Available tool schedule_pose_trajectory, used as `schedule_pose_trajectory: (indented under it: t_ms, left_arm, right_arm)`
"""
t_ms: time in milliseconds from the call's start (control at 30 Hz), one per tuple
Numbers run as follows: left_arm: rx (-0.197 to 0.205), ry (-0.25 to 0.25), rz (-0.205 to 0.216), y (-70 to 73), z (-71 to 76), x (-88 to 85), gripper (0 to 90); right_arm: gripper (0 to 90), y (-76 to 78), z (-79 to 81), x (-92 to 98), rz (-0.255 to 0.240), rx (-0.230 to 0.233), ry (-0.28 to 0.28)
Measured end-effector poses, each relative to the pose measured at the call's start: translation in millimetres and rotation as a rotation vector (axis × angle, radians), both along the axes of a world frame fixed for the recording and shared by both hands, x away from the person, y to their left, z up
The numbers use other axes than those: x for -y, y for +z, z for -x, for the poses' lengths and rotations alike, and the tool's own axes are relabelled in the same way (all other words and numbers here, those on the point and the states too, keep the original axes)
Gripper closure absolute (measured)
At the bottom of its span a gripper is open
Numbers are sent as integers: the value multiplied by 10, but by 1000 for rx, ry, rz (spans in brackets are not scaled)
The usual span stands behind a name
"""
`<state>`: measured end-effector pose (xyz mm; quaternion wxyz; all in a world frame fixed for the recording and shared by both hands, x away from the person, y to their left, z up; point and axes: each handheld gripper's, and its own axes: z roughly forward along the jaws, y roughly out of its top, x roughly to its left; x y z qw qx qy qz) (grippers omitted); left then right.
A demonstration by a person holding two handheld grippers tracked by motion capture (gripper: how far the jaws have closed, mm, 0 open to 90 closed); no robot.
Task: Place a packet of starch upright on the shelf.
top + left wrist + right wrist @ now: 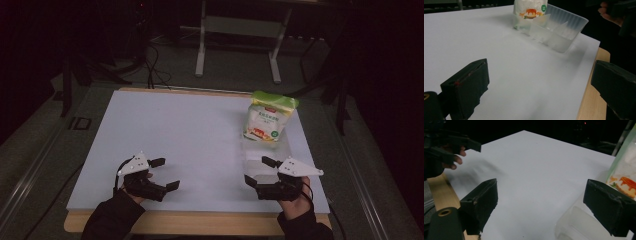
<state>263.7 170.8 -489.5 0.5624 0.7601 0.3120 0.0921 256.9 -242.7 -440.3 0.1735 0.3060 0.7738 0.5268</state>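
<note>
Beyond the wide-open right gripper point(262, 170) and left gripper point(165, 174), a pouch point(267, 117) stands in a clear tray point(564, 30).

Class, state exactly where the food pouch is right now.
In the high view the food pouch stands upright at the white board's far right, in the clear divided tray, beyond the right gripper.

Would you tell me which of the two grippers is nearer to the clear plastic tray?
The right gripper: it sits just in front of the clear tray holding the pouch, while the left gripper rests across the table.
</note>
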Motion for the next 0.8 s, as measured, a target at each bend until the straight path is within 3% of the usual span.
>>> schedule_pose_trajectory:
  t_ms: [233,500,800]
  left_arm:
    - [-2,-4,0,-13,7,0,23]
    - [-11,-2,-7,-55,-14,-2,23]
    - [-12,-6,-7,-62,-12,4,23]
  right_arm:
    - [134,-114,99,20,22,-21,1]
    - [141,-190,173,38,43,36,-13]
    - [136,-218,139,51,58,24,-17]
